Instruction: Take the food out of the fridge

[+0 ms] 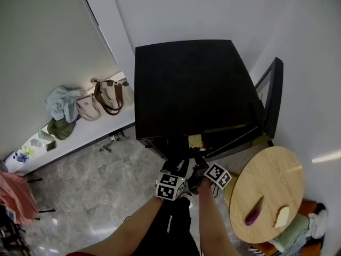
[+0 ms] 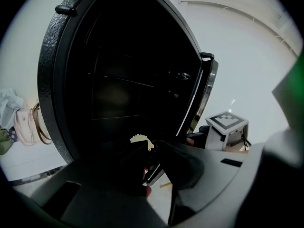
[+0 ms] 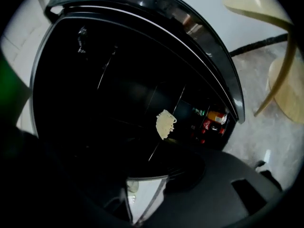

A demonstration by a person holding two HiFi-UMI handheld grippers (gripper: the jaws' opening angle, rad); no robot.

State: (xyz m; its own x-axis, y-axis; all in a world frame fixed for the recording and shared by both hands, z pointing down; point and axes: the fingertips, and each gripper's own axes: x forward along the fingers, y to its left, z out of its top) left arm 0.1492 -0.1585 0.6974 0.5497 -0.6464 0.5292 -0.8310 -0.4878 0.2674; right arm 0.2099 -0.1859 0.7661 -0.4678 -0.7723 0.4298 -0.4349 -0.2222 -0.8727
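Your right hand-held gripper [image 3: 152, 175] gapes wide, empty; your left hand-held gripper [image 2: 151, 151] is barely parted, empty too. The pale food slice [image 3: 165, 124] sits just ahead inside the fridge [image 1: 186, 84], long side roughly upright.

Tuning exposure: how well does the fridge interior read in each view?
Head view: fridge flat black, glare on the floor. Left gripper view: interior crushed dark, only a pale food piece reads. Right gripper view: likewise dark, fisheye-bent; cans show.

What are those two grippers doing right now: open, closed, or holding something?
Left gripper: too dark against the fridge to tell.
Right gripper: open, nothing between its jaws.
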